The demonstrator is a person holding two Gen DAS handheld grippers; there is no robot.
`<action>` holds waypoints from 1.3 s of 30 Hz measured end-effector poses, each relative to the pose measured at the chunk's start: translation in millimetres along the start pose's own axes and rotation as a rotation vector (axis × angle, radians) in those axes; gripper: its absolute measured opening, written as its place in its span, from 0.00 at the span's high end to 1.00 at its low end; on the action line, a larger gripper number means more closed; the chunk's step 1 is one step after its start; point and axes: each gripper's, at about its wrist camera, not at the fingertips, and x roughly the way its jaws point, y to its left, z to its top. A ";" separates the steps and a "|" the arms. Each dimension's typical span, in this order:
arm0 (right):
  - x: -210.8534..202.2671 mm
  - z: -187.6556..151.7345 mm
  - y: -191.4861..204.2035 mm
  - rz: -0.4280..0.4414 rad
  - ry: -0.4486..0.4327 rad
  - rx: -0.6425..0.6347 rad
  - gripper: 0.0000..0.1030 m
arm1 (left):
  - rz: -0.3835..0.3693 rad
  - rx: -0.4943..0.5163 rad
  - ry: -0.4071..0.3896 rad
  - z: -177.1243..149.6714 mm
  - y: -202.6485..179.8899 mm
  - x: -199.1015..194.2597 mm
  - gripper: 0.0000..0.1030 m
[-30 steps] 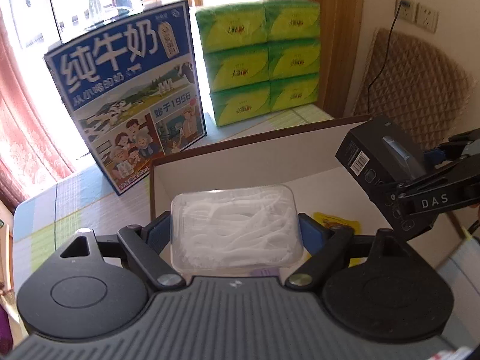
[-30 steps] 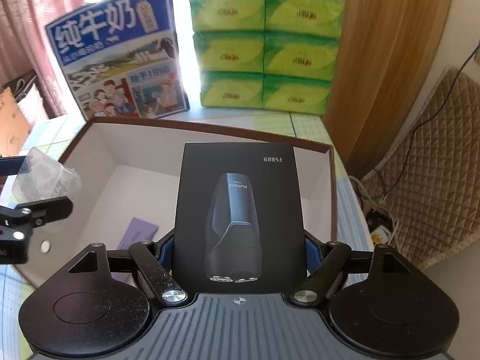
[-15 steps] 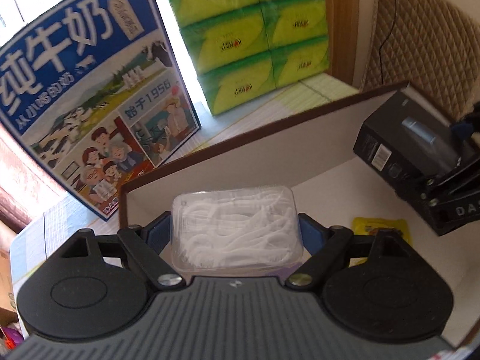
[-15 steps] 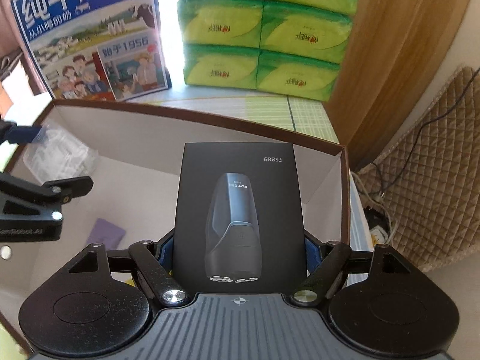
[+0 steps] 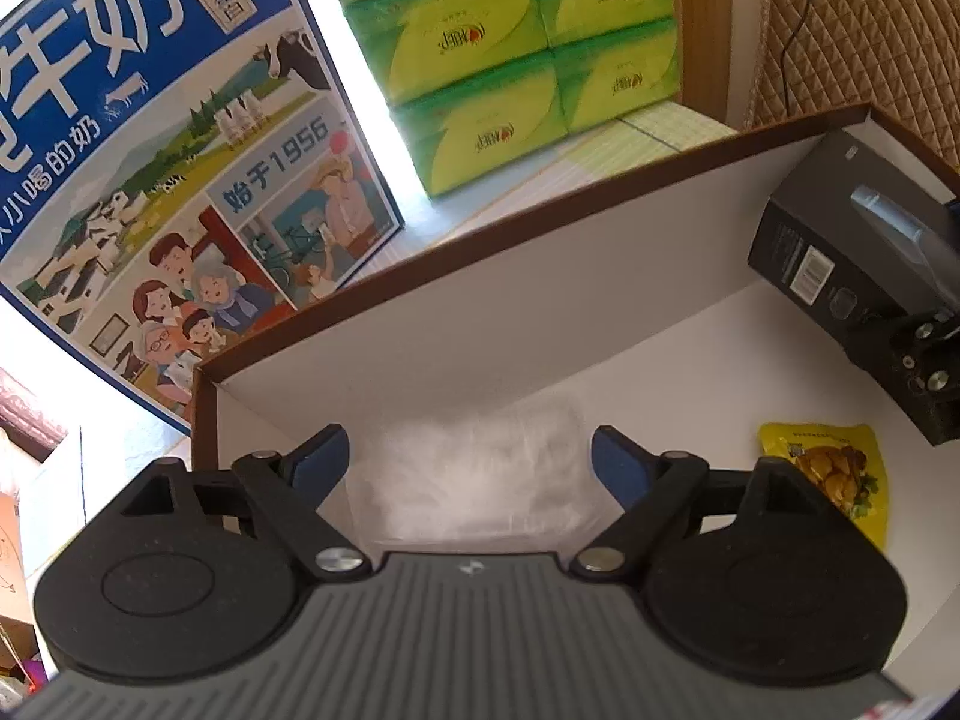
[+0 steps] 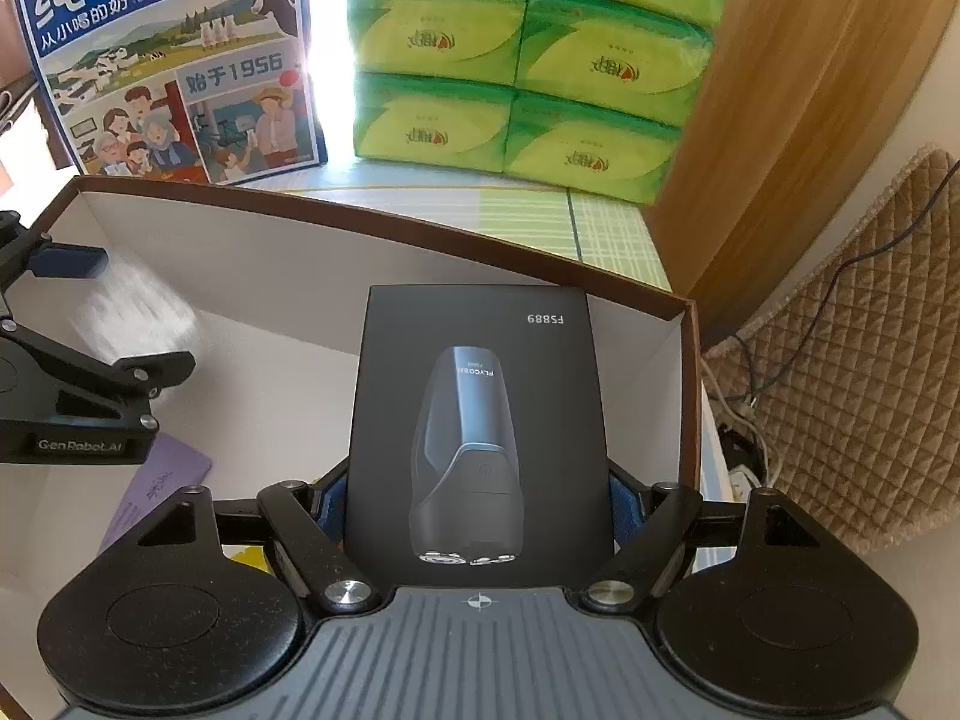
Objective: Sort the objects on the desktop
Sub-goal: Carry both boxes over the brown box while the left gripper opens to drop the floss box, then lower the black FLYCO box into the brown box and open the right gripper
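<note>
Two items are going into the white-lined cardboard box [image 5: 540, 324] at once. Your left gripper [image 5: 468, 462] has its blue-padded jaws spread wide and grips nothing; the clear plastic tub of white floss picks [image 5: 474, 474] shows as a blur between and below them, apparently dropping toward the box floor. Your right gripper [image 6: 474, 504] is clenched on the matte black shaver box [image 6: 480, 420], a rigid, sharp-edged carton printed with a shaver picture and "FS889", held over the box's right side.

Judging by this, the step in hand is depositing. Next you would lower the shaver box to the floor, clear of the far wall, then let the jaws part.

Already inside lie a glossy yellow snack sachet [image 5: 828, 474] and a flat purple card [image 6: 156, 492]. Behind the box stand a blue milk carton [image 6: 174, 60] and stacked green tissue packs [image 6: 516, 72], soft and film-wrapped.
</note>
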 end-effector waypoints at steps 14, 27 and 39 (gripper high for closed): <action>4.1 0.7 6.2 -0.032 -0.031 -0.033 0.26 | -0.019 -0.047 -0.036 1.1 12.3 -23.6 0.13; -34.1 -19.2 1.8 0.074 -0.097 -0.032 0.02 | -0.032 -0.103 -0.033 -17.1 20.7 -56.2 0.10; -77.8 -46.4 1.1 0.125 -0.104 0.033 0.02 | -0.018 -0.138 -0.053 -30.3 7.6 -113.6 0.06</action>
